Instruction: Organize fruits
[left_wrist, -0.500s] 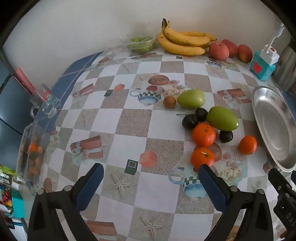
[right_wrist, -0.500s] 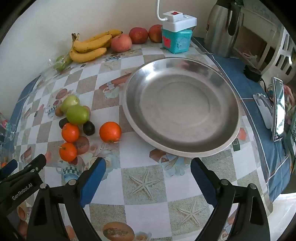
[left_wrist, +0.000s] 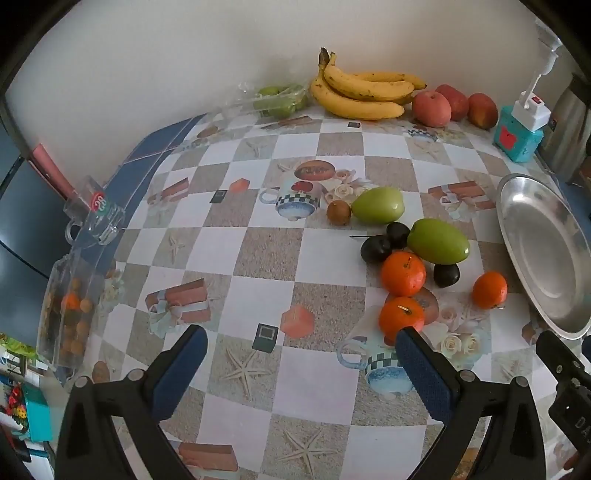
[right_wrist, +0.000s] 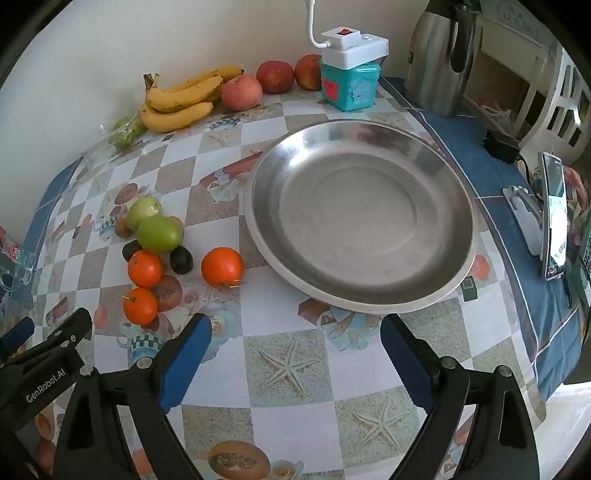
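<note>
Clearly both grippers hang above the surface (right_wrist: 295, 417) with fingers spread wide and nothing between them. The loose fruits lie in one cluster on the near half of the surface, just left of the steel plate (right_wrist: 456, 280), which holds nothing.

For the left gripper (left_wrist: 301, 363), the cluster is ahead and to the right. The nearest orange (left_wrist: 402, 315) sits just beyond the tip of its right finger (left_wrist: 424, 373), not between the two fingers. So I judge this gripper must shift right before it can close on that fruit.

For the right gripper (right_wrist: 295, 354), the plate is straight ahead, and the single orange (right_wrist: 222, 267) near the plate rim lies ahead and a little left of its left finger (right_wrist: 184, 360). The two green fruits (left_wrist: 437, 240) are oval, with long axes running roughly left to right. The left gripper seems nearer to the cluster.
</note>
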